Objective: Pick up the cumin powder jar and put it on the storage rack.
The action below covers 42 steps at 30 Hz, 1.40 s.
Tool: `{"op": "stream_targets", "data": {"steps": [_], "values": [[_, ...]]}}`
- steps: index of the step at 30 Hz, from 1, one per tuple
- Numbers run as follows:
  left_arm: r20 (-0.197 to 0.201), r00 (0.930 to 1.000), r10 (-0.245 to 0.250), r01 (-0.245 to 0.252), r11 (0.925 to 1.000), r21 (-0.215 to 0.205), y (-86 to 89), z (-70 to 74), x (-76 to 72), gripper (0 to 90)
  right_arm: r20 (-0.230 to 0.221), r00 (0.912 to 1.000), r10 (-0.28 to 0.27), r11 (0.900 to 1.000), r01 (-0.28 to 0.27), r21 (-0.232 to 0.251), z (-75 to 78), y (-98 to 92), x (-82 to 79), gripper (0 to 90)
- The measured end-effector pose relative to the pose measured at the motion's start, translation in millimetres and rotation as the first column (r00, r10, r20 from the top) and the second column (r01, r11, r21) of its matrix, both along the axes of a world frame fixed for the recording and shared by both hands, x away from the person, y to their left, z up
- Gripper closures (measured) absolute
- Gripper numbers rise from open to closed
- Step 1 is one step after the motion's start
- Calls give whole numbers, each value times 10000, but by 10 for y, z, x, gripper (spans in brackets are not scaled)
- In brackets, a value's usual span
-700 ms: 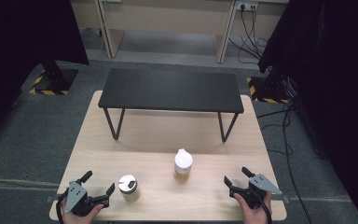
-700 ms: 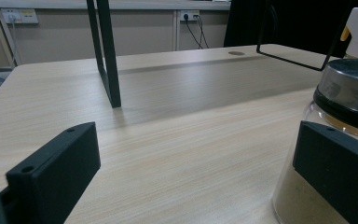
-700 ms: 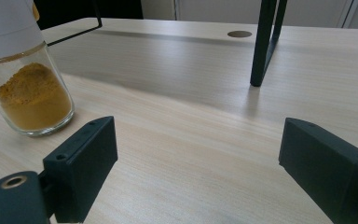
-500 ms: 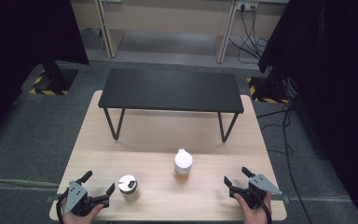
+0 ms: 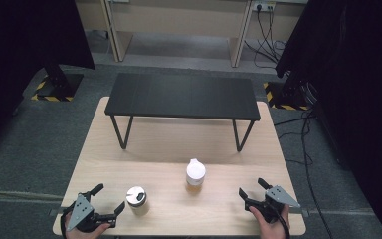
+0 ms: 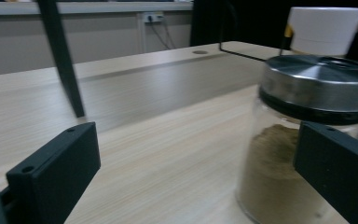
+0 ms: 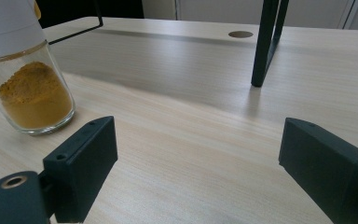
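Steel-lidded glass jar (image 6: 307, 140) of tan powder

No readable text, label or number anywhere.

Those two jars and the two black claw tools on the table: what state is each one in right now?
Metal-lidded jar: upright, lid on, partly filled with brownish powder.
White-capped jar: upright, cap on, orange powder low in the glass.
Left gripper: open, holding nothing, beside the metal-lidded jar.
Right gripper: open, holding nothing.
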<state>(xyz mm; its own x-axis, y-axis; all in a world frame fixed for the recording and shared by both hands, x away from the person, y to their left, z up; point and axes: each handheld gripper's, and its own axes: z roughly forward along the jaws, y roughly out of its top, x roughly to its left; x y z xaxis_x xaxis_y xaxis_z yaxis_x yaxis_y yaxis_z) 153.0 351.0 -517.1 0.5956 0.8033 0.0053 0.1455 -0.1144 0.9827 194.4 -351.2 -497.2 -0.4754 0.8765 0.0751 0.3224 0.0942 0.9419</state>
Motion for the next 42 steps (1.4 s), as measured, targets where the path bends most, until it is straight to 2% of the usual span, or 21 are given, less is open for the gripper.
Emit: {"op": "stream_targets", "data": {"steps": [1, 4, 5, 6, 7, 10, 11, 13, 20, 27, 31, 35, 39, 42], "values": [[0, 10000, 0, 0, 10000, 0, 0, 0, 0, 0, 0, 10000, 0, 10000, 0, 0, 0, 0, 0, 116], [-36, 9979, -642, 642, 9979, 84, 7, 3, 57, 0, -8, 10000, 5, 10000, -5, 16, 0, -3, 1, 116], [-36, 9979, -642, 642, 9979, 84, 7, 3, 57, 0, -10, 10000, 14, 10000, -14, 17, 0, -5, 3, 116], [-93, 9955, -943, 944, 9955, 102, 12, 7, 89, 0, -17, 10000, 17, 10000, -17, 19, 1, -5, 4, 116], [-93, 9955, -943, 944, 9955, 102, 12, 7, 89, 1, -17, 10000, 17, 10000, -17, 19, 1, -5, 4, 116], [-195, 9875, -1565, 1568, 9875, 157, 2, 14, 153, 1, -30, 10000, 26, 10000, -26, 25, 2, -7, 7, 115], [-195, 9875, -1565, 1568, 9875, 157, 2, 14, 153, 3, -30, 10000, 26, 10000, -26, 25, 2, -7, 7, 115], [-268, 9825, -1841, 1847, 9826, 220, -34, 24, 186, 6, -31, 10000, 29, 10000, -29, 33, 1, -8, 7, 116], [-381, 9802, -1942, 1952, 9804, 250, -94, 40, 218, 9, -22, 10000, 46, 10000, -46, 33, 0, -11, 8, 116], [-720, 9787, -1924, 1974, 9778, 705, -187, 121, 275, 33, -32, 10000, 62, 10000, -62, 20, 2, -12, 11, 116], [-877, 9774, -1922, 1993, 9765, 815, -216, 147, 302, 45, -33, 10000, 72, 10000, -72, 11, 3, -11, 11, 116], [-1154, 9742, -1942, 2071, 9718, 1124, -267, 204, 344, 63, -41, 10000, 73, 10000, -73, 22, 3, -13, 13, 116], [-1300, 9715, -1981, 2144, 9685, 1265, -289, 232, 379, 100, -55, 10000, 77, 10000, -77, 29, 5, -14, 16, 115], [-1335, 9720, -1936, 2109, 9688, 1304, -302, 238, 381, 136, -52, 9999, 86, 10000, -86, 36, 3, -17, 16, 116]]}}
